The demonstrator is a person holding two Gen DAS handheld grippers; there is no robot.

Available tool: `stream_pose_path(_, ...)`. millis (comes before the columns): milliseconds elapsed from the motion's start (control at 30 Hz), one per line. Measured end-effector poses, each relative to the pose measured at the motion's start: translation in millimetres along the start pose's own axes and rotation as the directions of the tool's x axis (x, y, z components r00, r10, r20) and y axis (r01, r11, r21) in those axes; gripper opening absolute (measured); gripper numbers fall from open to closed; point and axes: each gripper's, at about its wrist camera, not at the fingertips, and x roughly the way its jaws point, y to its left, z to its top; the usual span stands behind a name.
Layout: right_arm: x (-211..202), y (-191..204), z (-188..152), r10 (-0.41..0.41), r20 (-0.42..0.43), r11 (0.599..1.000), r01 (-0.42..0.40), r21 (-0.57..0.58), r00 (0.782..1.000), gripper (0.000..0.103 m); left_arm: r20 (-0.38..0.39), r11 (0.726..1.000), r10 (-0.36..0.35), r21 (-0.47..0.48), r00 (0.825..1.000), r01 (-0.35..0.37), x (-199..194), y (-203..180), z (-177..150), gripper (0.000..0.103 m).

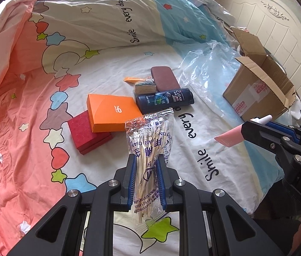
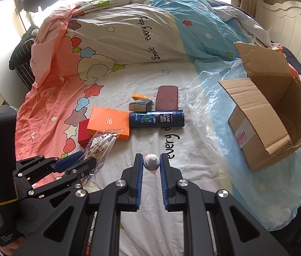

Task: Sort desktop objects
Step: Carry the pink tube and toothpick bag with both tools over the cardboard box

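Swabs (image 1: 148, 149) are clenched in the left tongs (image 1: 146, 160) and a pink tube (image 2: 151, 162) in the right tongs (image 2: 151, 164), box (image 2: 265, 115) ahead to the right, and the slick bag could be lost if jolted.

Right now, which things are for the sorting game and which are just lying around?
For the sorting:
- bag of cotton swabs, held in the left gripper
- pink tube, held in the right gripper
- shampoo bottle
- orange box
- red box
- brown case
- cardboard box

Just lying around:
- quilt
- plastic sheet
- headboard
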Motion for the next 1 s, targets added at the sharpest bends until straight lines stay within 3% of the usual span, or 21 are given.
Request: stream_pose_path(1000,-96.3,-75.7,34.8,-0.073,0.186,0.995,0.059,0.078,0.98,0.015,0.132,0.98,-0.078,0.192,0.988,0.051,-59.0,-111.2,78.7,0.018)
